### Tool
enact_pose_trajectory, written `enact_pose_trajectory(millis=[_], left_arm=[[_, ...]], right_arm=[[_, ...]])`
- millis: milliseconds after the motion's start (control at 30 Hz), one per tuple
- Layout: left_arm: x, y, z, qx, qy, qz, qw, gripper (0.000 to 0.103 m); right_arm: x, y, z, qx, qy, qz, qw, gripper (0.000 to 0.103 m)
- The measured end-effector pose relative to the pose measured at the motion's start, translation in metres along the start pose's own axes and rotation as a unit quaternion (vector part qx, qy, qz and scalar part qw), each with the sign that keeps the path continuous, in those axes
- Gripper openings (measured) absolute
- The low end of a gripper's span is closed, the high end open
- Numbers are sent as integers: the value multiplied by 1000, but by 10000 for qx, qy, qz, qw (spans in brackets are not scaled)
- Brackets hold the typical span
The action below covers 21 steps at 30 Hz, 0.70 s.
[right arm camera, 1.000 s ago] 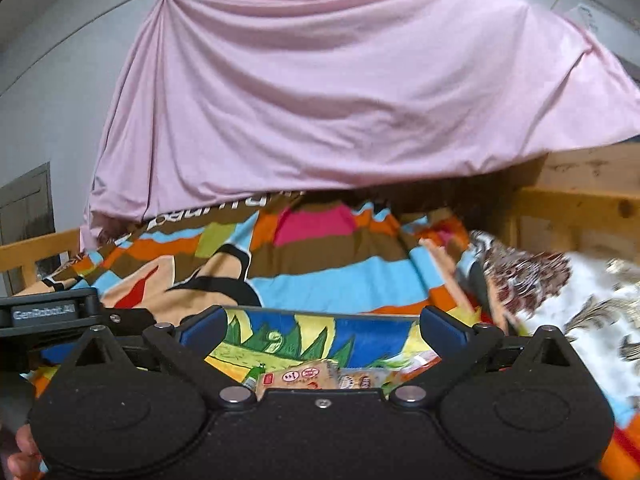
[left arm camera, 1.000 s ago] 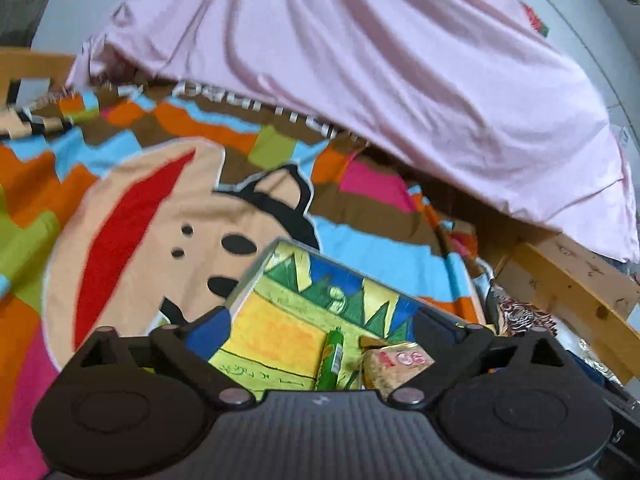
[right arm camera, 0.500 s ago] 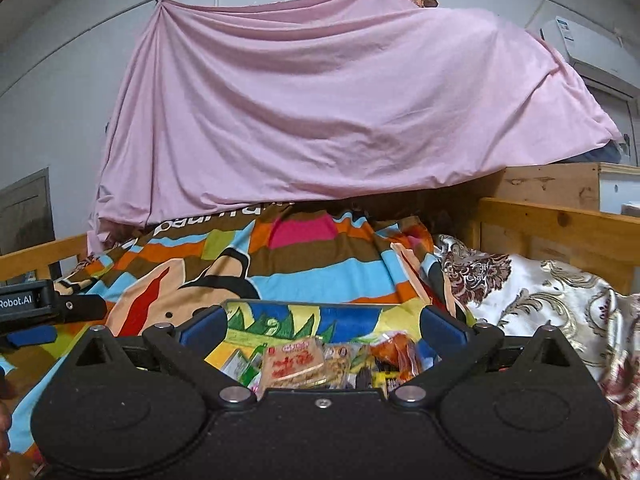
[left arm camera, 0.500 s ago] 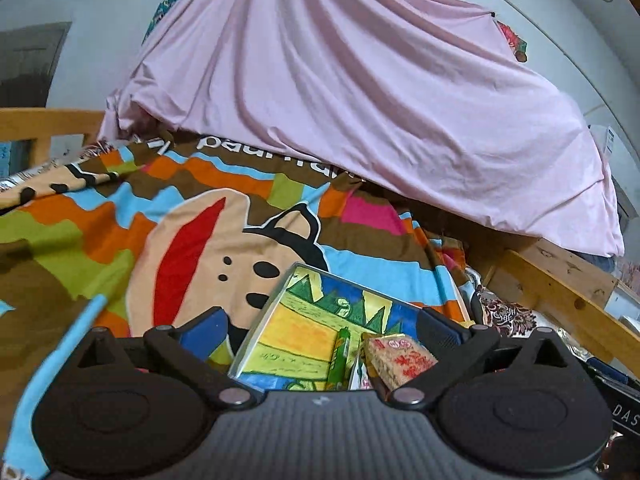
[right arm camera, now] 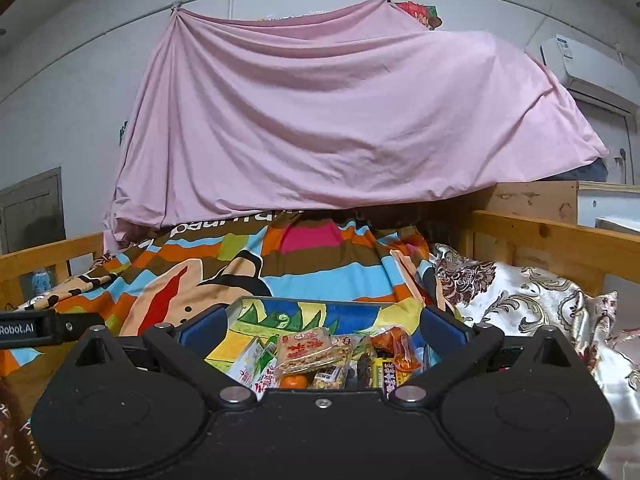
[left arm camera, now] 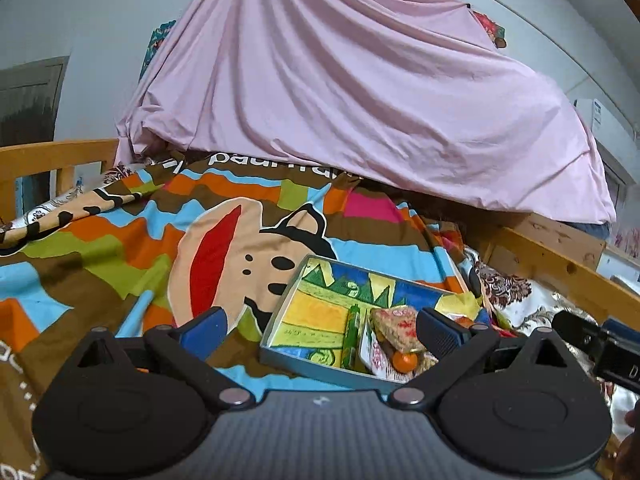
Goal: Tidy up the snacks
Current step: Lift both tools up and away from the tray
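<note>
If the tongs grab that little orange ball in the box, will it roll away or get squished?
The little orange ball looks round and smooth, so a nudge would probably send it rolling. It sits wedged among snack packets in the box, which should slow it. It may be soft fruit, so a gentle squeeze seems safer.

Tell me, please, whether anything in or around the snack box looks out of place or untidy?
The snacks lie in a jumbled heap crowded into the right side of the box, leaving its left side bare. Nothing looks spilled or damaged.
</note>
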<state>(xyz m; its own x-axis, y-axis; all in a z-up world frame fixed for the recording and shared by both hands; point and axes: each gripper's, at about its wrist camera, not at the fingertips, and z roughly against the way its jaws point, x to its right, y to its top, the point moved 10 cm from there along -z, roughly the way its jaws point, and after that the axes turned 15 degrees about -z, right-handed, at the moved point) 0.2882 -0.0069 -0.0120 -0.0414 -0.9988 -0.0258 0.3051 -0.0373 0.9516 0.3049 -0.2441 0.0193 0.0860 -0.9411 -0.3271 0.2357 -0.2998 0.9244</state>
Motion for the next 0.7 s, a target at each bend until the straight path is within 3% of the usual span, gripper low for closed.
enact_pose_trajectory(millis=[700], left_arm=[[1,-27,43,-224,42,-32,9997,103]], right_arm=[[-10,-31,56,-245,-35,197,9995,102]])
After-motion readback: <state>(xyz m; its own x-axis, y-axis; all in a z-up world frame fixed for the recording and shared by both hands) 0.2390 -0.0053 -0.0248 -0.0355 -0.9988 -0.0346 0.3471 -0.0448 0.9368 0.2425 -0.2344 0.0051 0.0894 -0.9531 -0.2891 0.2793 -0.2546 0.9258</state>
